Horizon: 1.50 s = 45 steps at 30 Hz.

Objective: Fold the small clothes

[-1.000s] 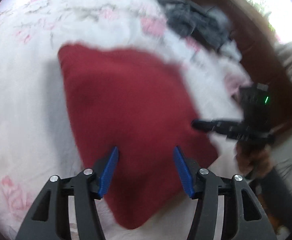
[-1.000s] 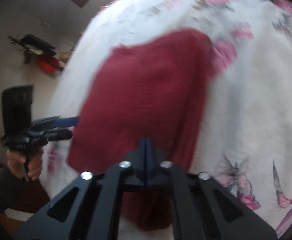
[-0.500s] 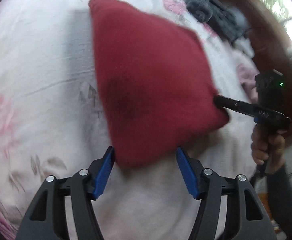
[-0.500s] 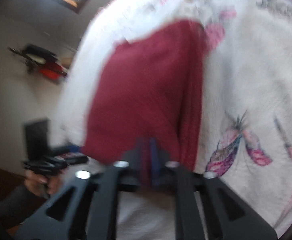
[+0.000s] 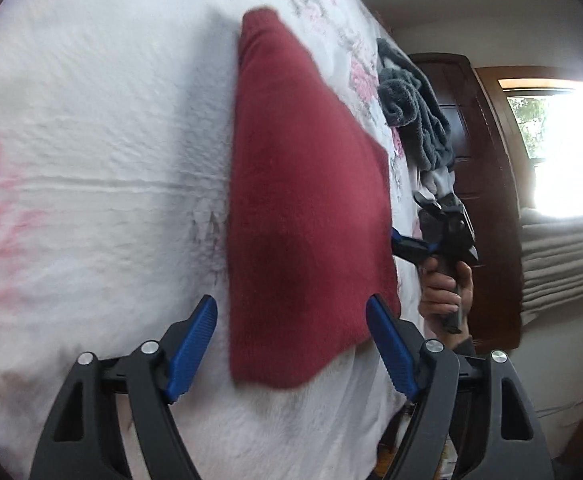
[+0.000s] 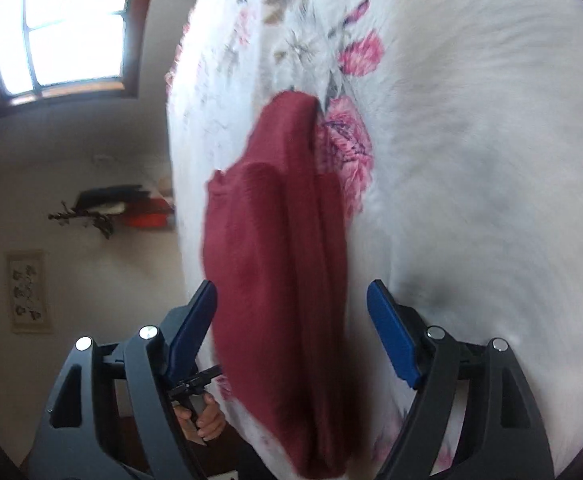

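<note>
red garment (image 5: pixel 307 216) folded on bedspread (image 5: pixel 91 140) | near edge blurred | left tongs (image 5: pixel 291 344), right tongs (image 6: pixel 291 332) agape, empty

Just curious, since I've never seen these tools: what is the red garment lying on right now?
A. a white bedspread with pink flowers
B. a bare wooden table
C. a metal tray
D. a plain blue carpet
A: the red garment lies on the white bedspread printed with pink flowers.
</note>
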Available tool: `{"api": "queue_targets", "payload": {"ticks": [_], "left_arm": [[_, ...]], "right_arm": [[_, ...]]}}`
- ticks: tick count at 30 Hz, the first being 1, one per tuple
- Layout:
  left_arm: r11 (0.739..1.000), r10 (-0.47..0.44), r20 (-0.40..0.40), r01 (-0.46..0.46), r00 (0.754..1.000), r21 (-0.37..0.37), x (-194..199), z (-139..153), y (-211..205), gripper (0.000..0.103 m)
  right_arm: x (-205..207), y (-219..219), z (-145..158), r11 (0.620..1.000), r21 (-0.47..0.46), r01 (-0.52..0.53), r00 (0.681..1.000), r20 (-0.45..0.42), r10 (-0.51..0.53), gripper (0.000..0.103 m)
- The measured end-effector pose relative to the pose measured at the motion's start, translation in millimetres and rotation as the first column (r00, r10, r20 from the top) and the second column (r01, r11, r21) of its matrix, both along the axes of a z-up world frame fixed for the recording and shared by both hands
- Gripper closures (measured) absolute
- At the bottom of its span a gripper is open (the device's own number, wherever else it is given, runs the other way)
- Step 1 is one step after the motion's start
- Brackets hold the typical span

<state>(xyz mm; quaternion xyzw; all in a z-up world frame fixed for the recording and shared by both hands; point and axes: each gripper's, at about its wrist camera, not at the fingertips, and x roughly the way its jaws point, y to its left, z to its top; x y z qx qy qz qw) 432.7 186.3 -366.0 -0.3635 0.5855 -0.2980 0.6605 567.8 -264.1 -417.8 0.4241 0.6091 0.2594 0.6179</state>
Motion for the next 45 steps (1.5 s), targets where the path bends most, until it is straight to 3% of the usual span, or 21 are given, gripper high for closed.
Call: {"api": "queue_targets", "payload": {"ticks": [5,10,15,18,21,23,25,28,34,45], "left_arm": [[0.996,-0.047,-0.019,0.046,0.999,-0.081,12,-15,-18,0.027],[0.989,-0.095,-0.016,0.092,0.995,-0.116,16,-17,-32,0.028],[0.989,-0.093,-0.047,0.087,0.995,-0.120,18,-24,-33,0.028],[0.991,-0.111,-0.037,0.108,0.993,-0.084,17,-20,-42,0.027],[0.994,-0.097,-0.061,0.094,0.993,-0.058,18,-20,-45,0.028],[0.996,-0.092,-0.071,0.091,0.993,-0.026,20,-19,-46,0.035],[0.996,-0.093,-0.078,0.093,0.993,-0.002,21,-19,-46,0.048],[0.995,-0.094,-0.082,0.095,0.992,0.008,20,-17,-47,0.057],[0.996,-0.081,-0.060,0.083,0.995,0.032,23,-4,-46,0.069],[0.996,-0.069,-0.003,0.069,0.998,0.061,22,22,-41,0.073]], "right_arm": [[18,20,-3,0.996,-0.024,-0.085,0.996,0.013,0.085,0.026],[30,43,-3,0.991,-0.029,-0.134,0.990,0.032,0.135,0.026],[40,58,-10,0.989,-0.038,-0.145,0.987,0.064,0.147,0.029],[40,72,-5,0.984,-0.038,-0.176,0.979,0.100,0.179,0.025],[43,89,-7,0.977,-0.060,-0.203,0.971,0.114,0.209,0.028],[46,93,-9,0.980,-0.054,-0.192,0.974,0.108,0.197,0.039],[46,90,-12,0.983,-0.046,-0.175,0.978,0.107,0.179,0.052],[42,88,-11,0.986,-0.043,-0.162,0.979,0.119,0.166,0.057],[35,87,-1,0.990,-0.054,-0.128,0.980,0.148,0.135,0.062],[22,104,42,0.993,-0.068,-0.094,0.975,0.195,0.105,0.063]]}}
